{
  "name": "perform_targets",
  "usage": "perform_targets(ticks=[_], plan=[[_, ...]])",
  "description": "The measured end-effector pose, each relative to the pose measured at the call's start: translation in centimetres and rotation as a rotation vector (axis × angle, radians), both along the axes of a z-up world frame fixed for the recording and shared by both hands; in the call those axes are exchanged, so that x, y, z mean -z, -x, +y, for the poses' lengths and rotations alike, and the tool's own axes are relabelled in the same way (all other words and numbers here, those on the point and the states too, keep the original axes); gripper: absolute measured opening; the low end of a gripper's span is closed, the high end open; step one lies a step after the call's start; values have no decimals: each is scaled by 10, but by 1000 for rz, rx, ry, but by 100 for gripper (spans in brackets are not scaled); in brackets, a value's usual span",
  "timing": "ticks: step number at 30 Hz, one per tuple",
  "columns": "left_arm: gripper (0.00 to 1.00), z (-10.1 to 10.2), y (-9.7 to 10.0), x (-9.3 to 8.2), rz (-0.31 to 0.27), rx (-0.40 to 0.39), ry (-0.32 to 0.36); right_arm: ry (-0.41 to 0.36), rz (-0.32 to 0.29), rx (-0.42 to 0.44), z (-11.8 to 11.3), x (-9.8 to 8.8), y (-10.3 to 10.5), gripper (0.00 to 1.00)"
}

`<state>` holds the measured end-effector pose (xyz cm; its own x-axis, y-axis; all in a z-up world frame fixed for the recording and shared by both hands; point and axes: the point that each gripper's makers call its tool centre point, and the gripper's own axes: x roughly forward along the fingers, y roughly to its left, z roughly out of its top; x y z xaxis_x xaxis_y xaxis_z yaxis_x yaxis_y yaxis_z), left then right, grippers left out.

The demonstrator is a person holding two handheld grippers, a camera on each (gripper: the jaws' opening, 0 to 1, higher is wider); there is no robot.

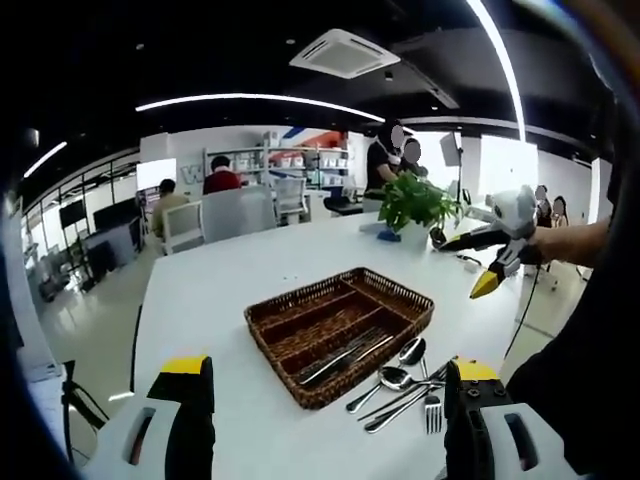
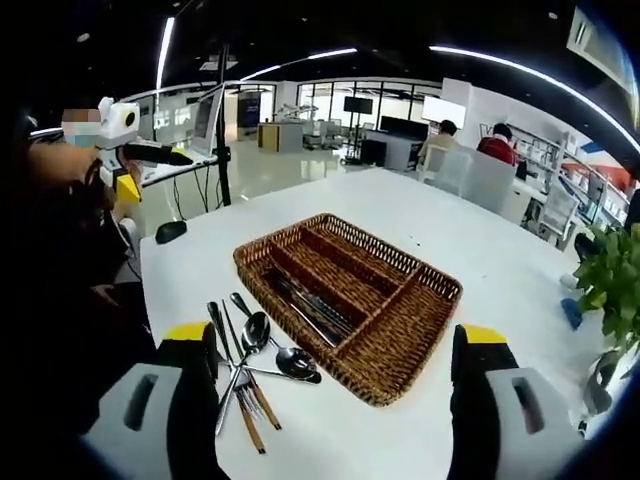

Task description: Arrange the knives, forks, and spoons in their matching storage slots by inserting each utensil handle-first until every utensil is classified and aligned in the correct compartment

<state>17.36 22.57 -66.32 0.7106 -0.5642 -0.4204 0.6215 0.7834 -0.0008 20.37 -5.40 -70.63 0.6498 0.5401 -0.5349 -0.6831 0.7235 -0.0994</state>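
Note:
A brown wicker cutlery basket [image 1: 300, 292] [image 2: 390, 250] with several long slots sits on the white table [image 1: 215, 290] [image 2: 490, 225]. Knives [image 1: 345, 355] [image 2: 312, 308] lie in one slot. Loose spoons and forks [image 1: 400, 385] [image 2: 250, 365] are piled on the table beside the basket's end. My left gripper [image 1: 328, 372] hovers open just short of the basket, holding nothing; it also appears raised at the table's edge [image 2: 150, 170]. My right gripper [image 2: 335, 345] is open and empty near the loose pile, and is seen raised off to the side [image 1: 482, 265] in a hand.
A potted green plant [image 1: 412, 205] [image 2: 610, 280] stands on the table beyond the basket, with a small blue object [image 2: 568, 312] near it. A black mouse-like item [image 2: 170, 231] lies at the table edge. People sit at white chairs [image 1: 225, 212] further back.

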Motion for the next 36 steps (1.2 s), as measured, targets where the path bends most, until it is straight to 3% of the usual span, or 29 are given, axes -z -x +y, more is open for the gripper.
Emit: perform_targets(ticks=[7, 21, 36], plan=[[100, 3, -5, 2, 7, -5, -1, 17, -5, -50, 18, 4, -3, 98], [100, 1, -8, 6, 16, 9, 3, 43, 56, -122, 39, 36, 15, 89], [100, 17, -1, 11, 38, -10, -6, 56, 178, -159, 66, 95, 27, 72]])
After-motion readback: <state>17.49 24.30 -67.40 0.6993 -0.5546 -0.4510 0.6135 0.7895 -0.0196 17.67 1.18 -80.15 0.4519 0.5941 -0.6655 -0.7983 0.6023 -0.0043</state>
